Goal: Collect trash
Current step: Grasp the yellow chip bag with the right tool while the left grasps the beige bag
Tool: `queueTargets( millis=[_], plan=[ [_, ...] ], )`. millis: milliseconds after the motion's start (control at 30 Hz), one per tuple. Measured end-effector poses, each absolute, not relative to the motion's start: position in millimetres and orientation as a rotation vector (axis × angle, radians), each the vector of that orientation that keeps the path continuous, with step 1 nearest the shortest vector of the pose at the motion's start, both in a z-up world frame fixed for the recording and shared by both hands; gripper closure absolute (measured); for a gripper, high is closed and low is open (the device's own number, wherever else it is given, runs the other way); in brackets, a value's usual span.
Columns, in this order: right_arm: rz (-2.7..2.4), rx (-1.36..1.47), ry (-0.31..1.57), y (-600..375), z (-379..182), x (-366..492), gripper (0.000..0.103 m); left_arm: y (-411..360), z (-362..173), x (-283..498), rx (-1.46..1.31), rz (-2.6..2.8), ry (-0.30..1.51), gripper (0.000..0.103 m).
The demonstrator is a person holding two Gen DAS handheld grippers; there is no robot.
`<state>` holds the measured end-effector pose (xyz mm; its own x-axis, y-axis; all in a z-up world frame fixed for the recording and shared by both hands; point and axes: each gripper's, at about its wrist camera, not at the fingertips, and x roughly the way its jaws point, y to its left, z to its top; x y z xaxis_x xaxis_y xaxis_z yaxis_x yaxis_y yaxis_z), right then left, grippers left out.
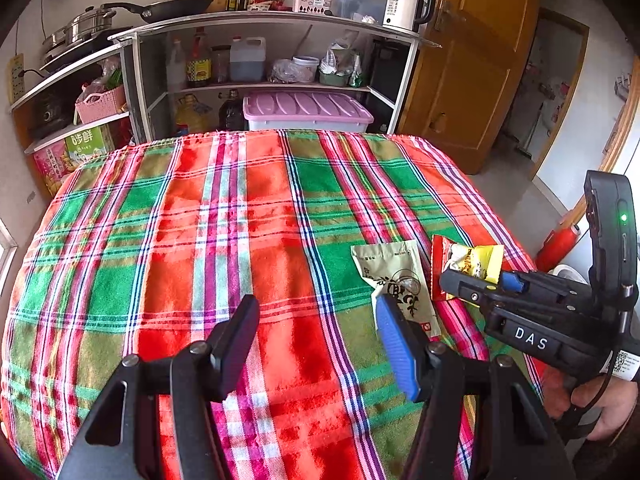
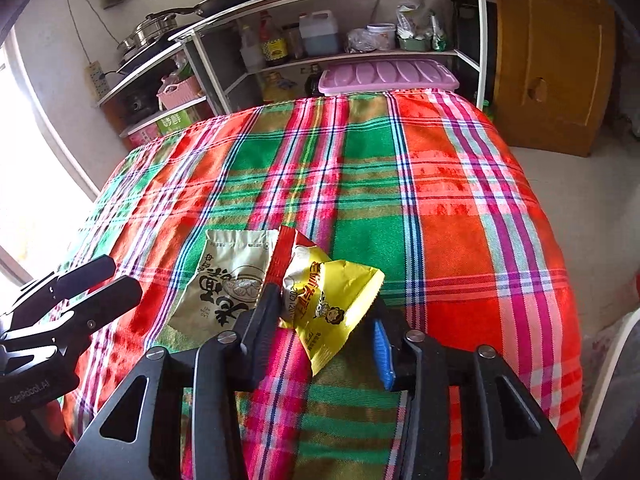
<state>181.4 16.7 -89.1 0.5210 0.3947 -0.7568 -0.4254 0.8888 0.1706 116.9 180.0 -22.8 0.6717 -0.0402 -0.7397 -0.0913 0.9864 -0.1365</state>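
A crumpled yellow snack wrapper [image 2: 336, 296] stands up between the fingers of my right gripper [image 2: 324, 308], which is shut on it just above the plaid tablecloth [image 2: 440, 220]. A red wrapper [image 2: 286, 248] lies right behind it, and a pale green packet [image 2: 232, 272] lies flat to its left. In the left wrist view the right gripper [image 1: 472, 280] pinches the yellow wrapper [image 1: 478, 260] beside the red wrapper [image 1: 438, 252]. My left gripper [image 1: 316, 304] hangs open and empty over the cloth, its blue pad [image 1: 396, 344] in front of the green packet [image 1: 396, 268].
Behind the table stands a metal shelf unit [image 1: 256, 24] with bottles, pans and a kettle [image 1: 404, 4]. A pink-lidded box [image 1: 304, 110] sits low behind the far edge. A wooden door [image 1: 472, 80] is at the right. A white rim [image 2: 608, 360] shows by the table's right side.
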Motion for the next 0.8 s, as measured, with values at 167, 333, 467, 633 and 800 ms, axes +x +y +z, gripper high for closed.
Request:
queueTargets(
  millis=[167,333,467,633,800],
  plan=[
    [0.472,-0.052,0.898,10,-89,183,0.074,170,-25,127,-0.157,0.006,0.849,0.037],
    [0.447,-0.059,0.9,2,-88,185,0.074,157,-28,138,-0.157,-0.018,0.868,0.033],
    [0.449,-0.056,0.902,-4,-88,185,0.075,148,-36,148,-0.141,-0.021,0.896,0.032],
    [0.45,-0.064,0.897,-5,-89,184,0.075,140,-43,152,-0.129,-0.022,0.909,0.032],
    [0.446,-0.07,0.891,-4,-89,183,0.076,133,-47,155,-0.07,0.005,0.912,0.038]
  ],
)
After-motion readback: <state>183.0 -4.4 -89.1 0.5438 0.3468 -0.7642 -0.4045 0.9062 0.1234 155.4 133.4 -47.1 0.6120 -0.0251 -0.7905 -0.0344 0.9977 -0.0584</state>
